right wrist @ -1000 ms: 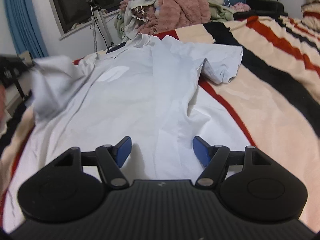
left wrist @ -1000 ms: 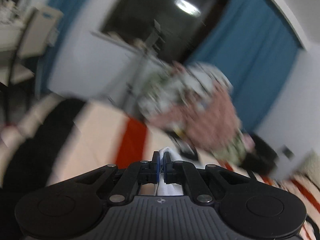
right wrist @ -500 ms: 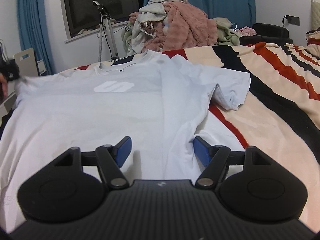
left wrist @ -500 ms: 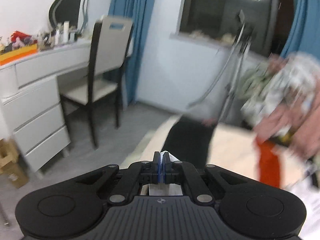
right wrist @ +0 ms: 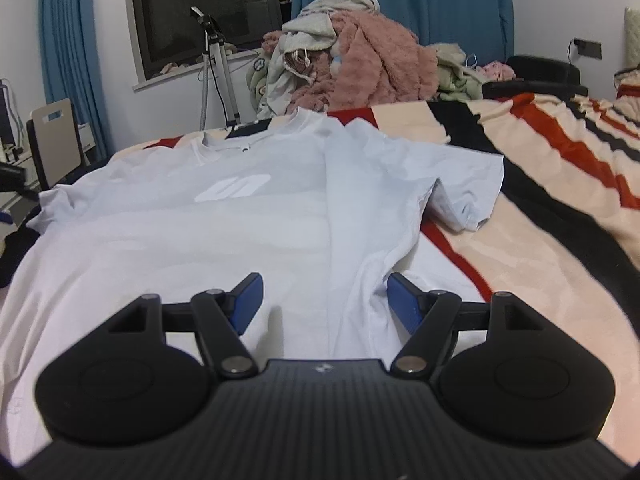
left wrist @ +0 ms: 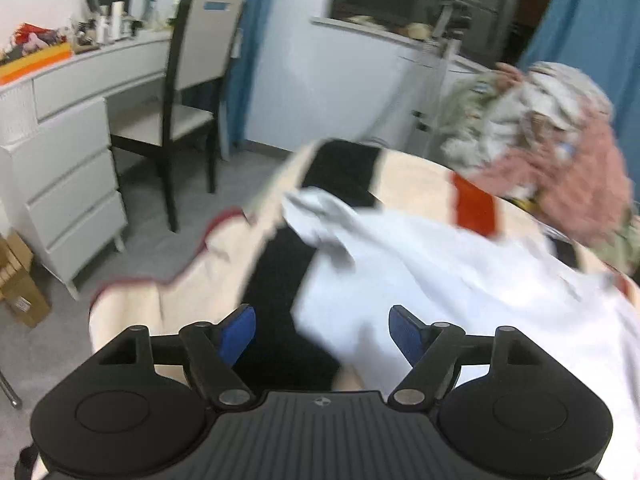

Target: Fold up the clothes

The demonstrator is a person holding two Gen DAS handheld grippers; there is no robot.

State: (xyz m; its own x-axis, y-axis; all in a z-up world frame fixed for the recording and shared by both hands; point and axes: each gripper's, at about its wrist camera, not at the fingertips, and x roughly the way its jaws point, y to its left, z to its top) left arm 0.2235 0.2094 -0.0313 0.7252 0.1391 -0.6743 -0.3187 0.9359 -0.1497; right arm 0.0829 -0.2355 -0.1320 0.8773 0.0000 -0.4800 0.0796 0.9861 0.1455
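shirt (right wrist: pixel 224 216) flat, face up on striped blanket (right wrist: pixel 540 240) | left gripper (left wrist: pixel 322 330) jaws opening, nothing pinched, by crumpled left sleeve (left wrist: pixel 320 216) | right gripper (right wrist: pixel 322 300) spread over hem, empty | advice: smooth sleeve flat before first fold, pinch cloth only

A home bedroom: a bed (right wrist: pixel 560 208) under a striped blanket, heaped laundry (right wrist: pixel 360 64), blue curtains (right wrist: pixel 400 0), and a white dressing table (left wrist: pixel 72 128) with mirror and chair (left wrist: pixel 192 80).
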